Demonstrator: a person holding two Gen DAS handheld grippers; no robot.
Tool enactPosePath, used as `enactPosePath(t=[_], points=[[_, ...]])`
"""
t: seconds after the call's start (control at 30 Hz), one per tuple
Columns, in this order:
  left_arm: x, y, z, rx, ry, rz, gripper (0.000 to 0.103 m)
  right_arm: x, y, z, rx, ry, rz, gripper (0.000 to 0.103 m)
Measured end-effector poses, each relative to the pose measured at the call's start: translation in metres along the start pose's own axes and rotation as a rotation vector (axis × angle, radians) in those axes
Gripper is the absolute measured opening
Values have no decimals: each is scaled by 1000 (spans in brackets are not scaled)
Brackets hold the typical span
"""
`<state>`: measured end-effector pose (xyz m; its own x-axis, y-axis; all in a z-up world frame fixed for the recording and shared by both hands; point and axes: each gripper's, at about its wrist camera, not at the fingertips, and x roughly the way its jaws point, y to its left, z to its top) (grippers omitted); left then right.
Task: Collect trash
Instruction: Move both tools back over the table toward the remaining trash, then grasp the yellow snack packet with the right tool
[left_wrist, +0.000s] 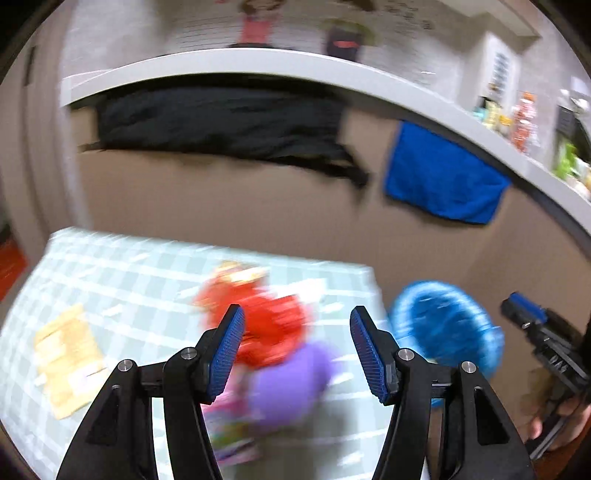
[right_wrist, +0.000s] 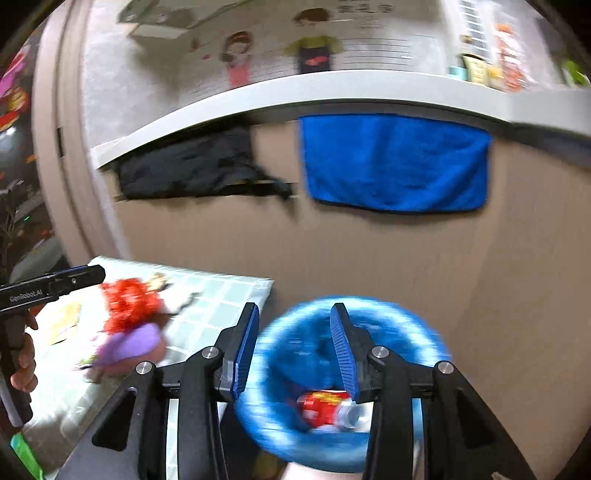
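A: Left wrist view: left gripper (left_wrist: 297, 341) had its jaws wide apart, nothing between the pads. It hovered above the checked table (left_wrist: 122, 269). Frame was motion-blurred.

B: What sat under it?

A: On the table, just past the fingertips: a red wrapper (left_wrist: 273, 317), a purple wrapper (left_wrist: 291, 384) touching its near side, and a pink-and-multicolour packet (left_wrist: 232, 432) nearer the camera. A yellow paper (left_wrist: 68, 360) lay well apart, toward the table's left edge.

B: Right side?

A: Right wrist view: right gripper (right_wrist: 293, 347) had jaws partly open, about half span, pads gripping nothing. It hung over the blue bin (right_wrist: 343, 373), which stood just off the table's right edge, below tabletop level.

B: Anything in the bin?

A: A red can (right_wrist: 328, 406) lay on its side at the bottom. Couldn't tell the label, too blurred.

B: Each tool visible from the other camera?

A: Yes. The right one showed at the left view's far right, beyond the bin, held by a hand (left_wrist: 554, 421). The left one showed over the table's left part in the right view.

B: Background?

A: Behind the table, a brown panel with a blue towel (right_wrist: 395, 162) and a black cloth (right_wrist: 192, 166) hanging under a white ledge (right_wrist: 295, 92).
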<state>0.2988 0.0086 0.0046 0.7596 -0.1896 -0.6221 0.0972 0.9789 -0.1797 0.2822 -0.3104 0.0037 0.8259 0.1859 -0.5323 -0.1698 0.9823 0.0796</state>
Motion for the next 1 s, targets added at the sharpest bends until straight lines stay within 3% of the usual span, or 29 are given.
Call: enactPosePath(t=[0.1,0.3,0.67,0.83,1.0], points=[[-16,53,-15,-60,-2,96,60,11,47,2,-57,24,72,37],[-50,140,-41,-143,-8,202,60,31,144,-2,-132,77,252,37],[-101,279,-94,-352,-7,305,55,100,322,-35,-263,286,555,38],[-112,313,-114,-425,-9,321,55,152,381,-47,-281,399,595,38],[-114,332,-128,-453,-1,309,55,192,418,-58,-265,463,571,40]])
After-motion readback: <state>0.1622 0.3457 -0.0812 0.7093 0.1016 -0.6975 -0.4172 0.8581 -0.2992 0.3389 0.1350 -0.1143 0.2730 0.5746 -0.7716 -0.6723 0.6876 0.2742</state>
